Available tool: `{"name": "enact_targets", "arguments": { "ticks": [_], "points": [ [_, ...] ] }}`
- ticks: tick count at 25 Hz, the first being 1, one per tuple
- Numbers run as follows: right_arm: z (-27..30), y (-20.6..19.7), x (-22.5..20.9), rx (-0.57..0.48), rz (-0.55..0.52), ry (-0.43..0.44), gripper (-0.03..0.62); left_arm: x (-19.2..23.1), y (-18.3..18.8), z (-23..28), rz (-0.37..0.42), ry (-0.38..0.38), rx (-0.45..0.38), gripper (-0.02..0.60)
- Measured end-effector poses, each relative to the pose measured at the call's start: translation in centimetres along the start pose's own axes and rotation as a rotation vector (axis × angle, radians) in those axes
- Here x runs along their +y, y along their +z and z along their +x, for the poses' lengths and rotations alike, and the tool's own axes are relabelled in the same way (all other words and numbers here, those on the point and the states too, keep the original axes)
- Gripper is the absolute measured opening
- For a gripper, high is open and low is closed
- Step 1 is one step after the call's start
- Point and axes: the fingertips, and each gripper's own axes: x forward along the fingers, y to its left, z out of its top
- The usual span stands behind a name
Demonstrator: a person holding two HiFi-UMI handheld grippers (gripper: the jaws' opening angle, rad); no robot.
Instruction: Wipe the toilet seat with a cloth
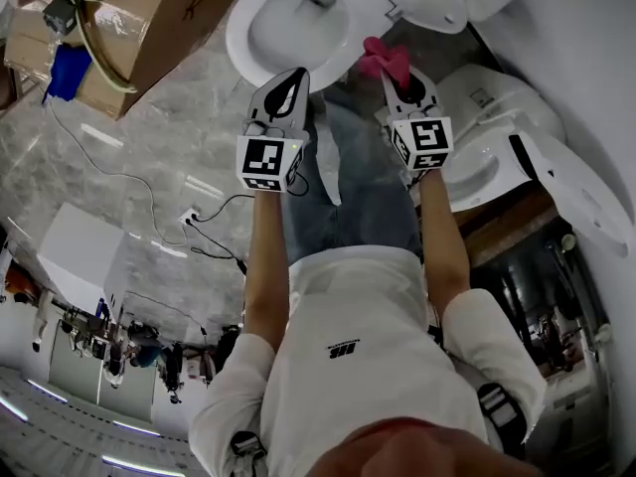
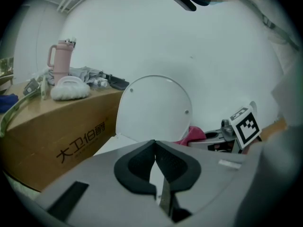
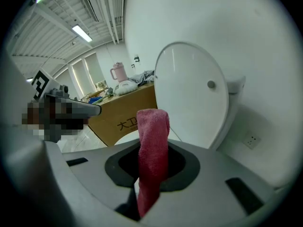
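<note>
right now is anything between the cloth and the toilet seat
Nothing visible does. The lid is raised, the seat rim lies bare, and the cloth, clamped in the right tongs, is beside it.

The grey right gripper (image 3: 152, 168) has its jaws clamped on a pink terry cloth (image 3: 153, 131), which stands upright between them. Beyond the jaws rises a white oval toilet lid (image 3: 189, 93). Left of the jaws sits a brown cardboard box (image 3: 124, 115).
</note>
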Motion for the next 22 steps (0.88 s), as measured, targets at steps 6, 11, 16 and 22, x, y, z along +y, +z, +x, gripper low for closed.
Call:
{"name": "enact_targets", "arguments": {
  "ticks": [6,11,16,22],
  "points": [
    [5.2,-4.2,-3.0,0.053,-0.03,0.0,0.052,1.3,-4.5,4.6,-0.011,-0.001,0.045,0.011],
    [8.8,-7.7,-4.8,0.102,-0.002,0.009,0.052,1.9,-7.9,6.8,-0.04,-0.003,0.089,0.011],
    [12.0,-10.6,-5.9,0.149,-0.017,0.012,0.052,2.7,-10.6,8.8,-0.077,0.003,0.114,0.011],
    [14.6,-14.4,-6.4,0.223,-0.043,0.024,0.052,2.9,-13.1,10.0,-0.101,0.008,0.135,0.011]
  ]
}}
